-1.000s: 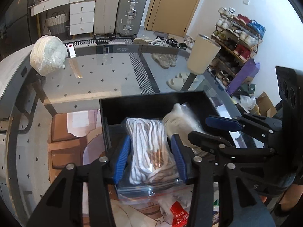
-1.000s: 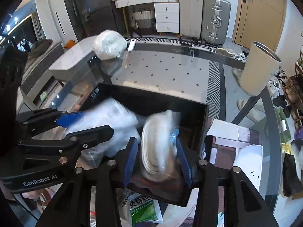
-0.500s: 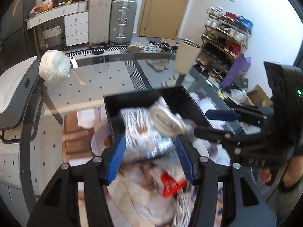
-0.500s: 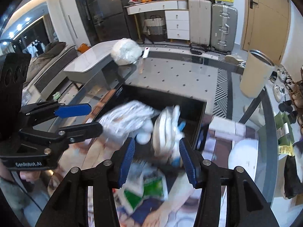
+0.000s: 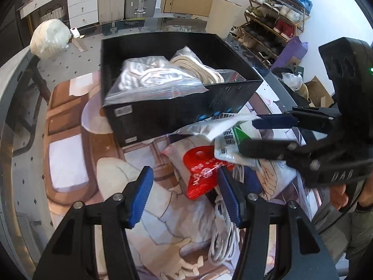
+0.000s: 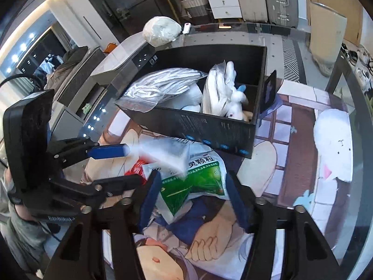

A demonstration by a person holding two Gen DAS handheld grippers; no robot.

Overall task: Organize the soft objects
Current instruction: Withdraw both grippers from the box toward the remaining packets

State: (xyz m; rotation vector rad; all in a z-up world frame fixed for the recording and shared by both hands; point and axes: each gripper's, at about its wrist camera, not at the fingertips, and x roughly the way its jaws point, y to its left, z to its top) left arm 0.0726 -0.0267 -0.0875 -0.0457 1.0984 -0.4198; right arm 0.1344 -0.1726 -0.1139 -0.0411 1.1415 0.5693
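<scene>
Glass worktop [image 5: 28, 121] with a big cartoon-print mat [image 6: 303, 140] spread over it, suitcases and white drawers in the background, shoe rack off to one side. Sitting on the mat toward the far side is a black box [image 5: 167, 114], and it's already got two clear bags in it: one with white cord [image 5: 149, 77] bundled up, hanging a bit over the near wall of the box, and next to it a bag of cream rope [image 5: 198, 70]. From the right wrist view that second bag looks like white stuff with a small blue bit poking out, can't really tell what that is.

Just in front of the box, on the mat, there's a little pile: a green and white packet [image 6: 195, 182], a red packet [image 5: 200, 170] partly under it, and some loose white cord [image 5: 223, 228] trailing toward the near edge.

Left hand-held gripper [image 5: 186, 196] is spread wide with nothing between the blue pads, hovering over the red packet. Right hand-held gripper [image 6: 191, 196] is spread too, holding nothing, with the green packet lying below the gap. Far corner of the worktop has a lumpy white bundle [image 5: 49, 37].
</scene>
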